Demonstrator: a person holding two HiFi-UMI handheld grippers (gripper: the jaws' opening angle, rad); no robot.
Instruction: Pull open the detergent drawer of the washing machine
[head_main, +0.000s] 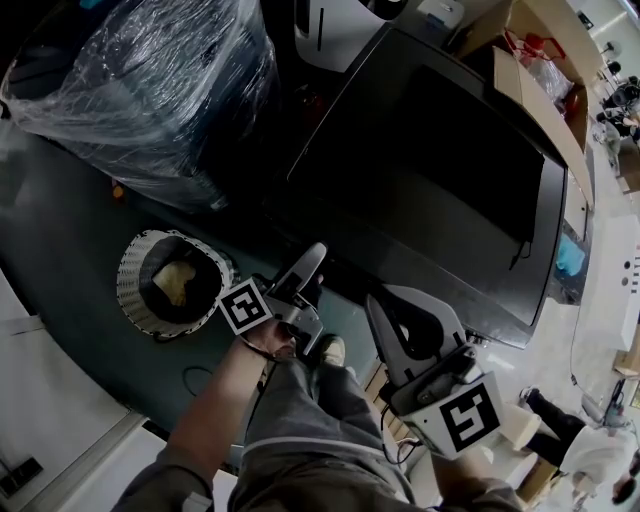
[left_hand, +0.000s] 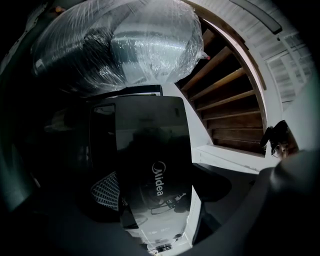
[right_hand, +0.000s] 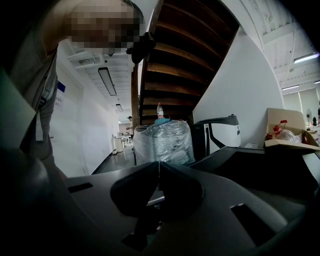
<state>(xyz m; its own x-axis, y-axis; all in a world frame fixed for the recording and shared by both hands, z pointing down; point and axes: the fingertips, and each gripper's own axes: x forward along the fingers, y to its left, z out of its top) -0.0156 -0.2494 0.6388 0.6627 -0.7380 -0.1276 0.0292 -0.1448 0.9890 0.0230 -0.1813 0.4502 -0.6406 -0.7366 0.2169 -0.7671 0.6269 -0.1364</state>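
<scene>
the near side of the washing machine (head_main: 430, 170) is lost in shadow; the wrapped bundle (head_main: 140, 90) left of it is cut off by the head view's top edge.

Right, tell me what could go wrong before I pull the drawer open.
The right gripper's tongs are shut; they must open first or they'll just bump the washing machine. The drawer front isn't clear in any view, so aiming is a guess. The basket on the floor by the left gripper could get knocked.
</scene>
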